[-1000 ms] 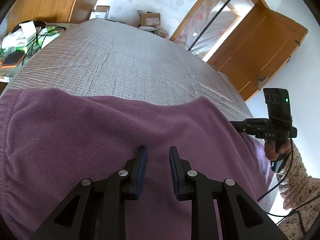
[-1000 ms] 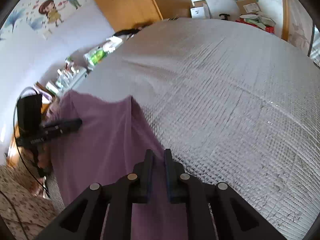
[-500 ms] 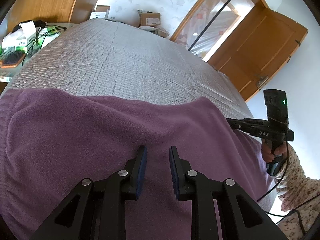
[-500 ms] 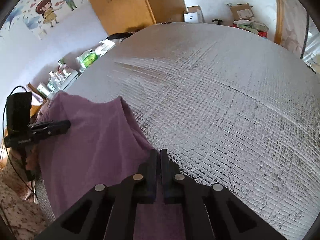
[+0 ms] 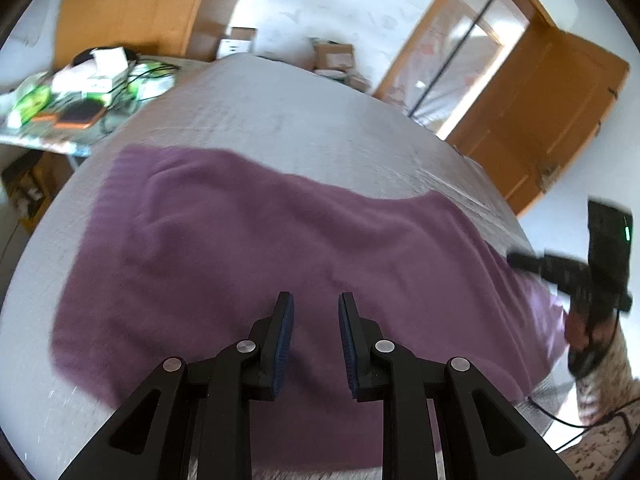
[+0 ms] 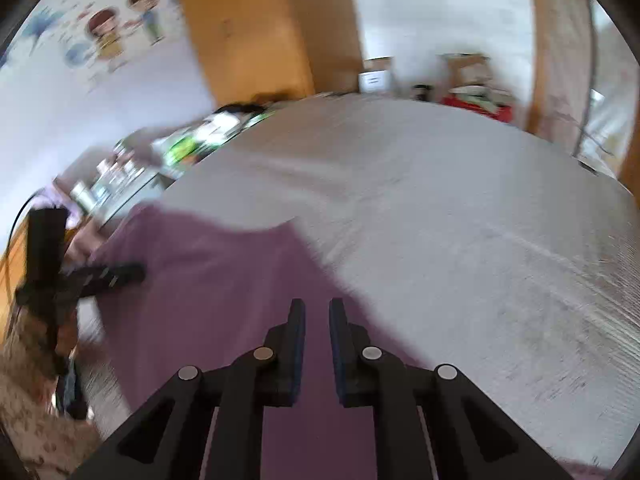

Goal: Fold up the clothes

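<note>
Left wrist view: a purple fleece garment [image 5: 280, 256] is seen spread flat on the grey quilted bed [image 5: 304, 120], near the bed's closer edge.
Left tool [image 5: 314, 320]: it is held above the garment's middle with its jaws spread; nothing is pinched between the blue pads, and the fleece shows through the gap.
Right tool [image 6: 317, 320]: its jaws have just been opening and a narrow gap stands between them; no cloth is seen caught in that gap, with purple fleece lying beneath it.
Right wrist view: the garment's right edge is seen just past the right tool, where purple cloth gives way to bare bed cover.
Placement, judged: the garment appears to be laid out and smoothed so that a clean fold line can be made; both tools seem lifted clear so that the next grasp points can be chosen.
Long axis: the garment's longer side runs from left to right across the bed, roughly parallel to the near edge, from one tool toward the other.
Far edge: it is slightly wavy, rising at the left end and dipping toward the right.
Orientation of neck or hem: it cannot be told, since no collar or sleeve is made out.
Motion blur: both views are smeared, so fine creases are not readable.
</note>
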Demonstrator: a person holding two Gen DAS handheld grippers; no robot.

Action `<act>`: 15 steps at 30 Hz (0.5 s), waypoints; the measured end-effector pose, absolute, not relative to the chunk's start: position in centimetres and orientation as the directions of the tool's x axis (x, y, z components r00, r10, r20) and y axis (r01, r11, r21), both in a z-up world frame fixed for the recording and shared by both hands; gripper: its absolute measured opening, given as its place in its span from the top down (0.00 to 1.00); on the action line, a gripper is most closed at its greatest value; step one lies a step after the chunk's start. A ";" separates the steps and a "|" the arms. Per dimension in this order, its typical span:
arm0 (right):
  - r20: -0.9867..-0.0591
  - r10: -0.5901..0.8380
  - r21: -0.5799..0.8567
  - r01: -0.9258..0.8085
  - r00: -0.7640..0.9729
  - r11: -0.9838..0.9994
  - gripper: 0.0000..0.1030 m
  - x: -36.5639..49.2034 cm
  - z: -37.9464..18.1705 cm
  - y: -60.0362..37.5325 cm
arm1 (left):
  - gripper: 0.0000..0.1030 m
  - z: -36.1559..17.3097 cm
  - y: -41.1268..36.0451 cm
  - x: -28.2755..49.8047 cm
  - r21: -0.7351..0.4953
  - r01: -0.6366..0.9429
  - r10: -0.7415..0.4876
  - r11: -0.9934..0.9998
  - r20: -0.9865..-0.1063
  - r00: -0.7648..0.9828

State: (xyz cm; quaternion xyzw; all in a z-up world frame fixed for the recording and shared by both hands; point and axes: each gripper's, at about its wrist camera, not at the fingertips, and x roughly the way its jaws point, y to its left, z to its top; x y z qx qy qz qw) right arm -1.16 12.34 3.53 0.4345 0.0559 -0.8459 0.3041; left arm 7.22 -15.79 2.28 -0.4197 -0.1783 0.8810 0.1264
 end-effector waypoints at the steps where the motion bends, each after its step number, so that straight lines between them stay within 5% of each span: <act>1: -0.780 -0.465 0.157 0.589 -0.418 -0.793 0.88 -0.1 3.1 11.5 | 0.77 2.3 -16.2 7.7 -0.422 -0.062 0.366 -0.905 -0.694 -0.620; 15: -0.849 -0.409 0.009 0.765 -0.335 -0.644 0.87 11.3 0.1 6.4 | 0.77 1.8 -20.9 11.5 -0.448 0.058 0.290 -0.892 -0.665 -0.688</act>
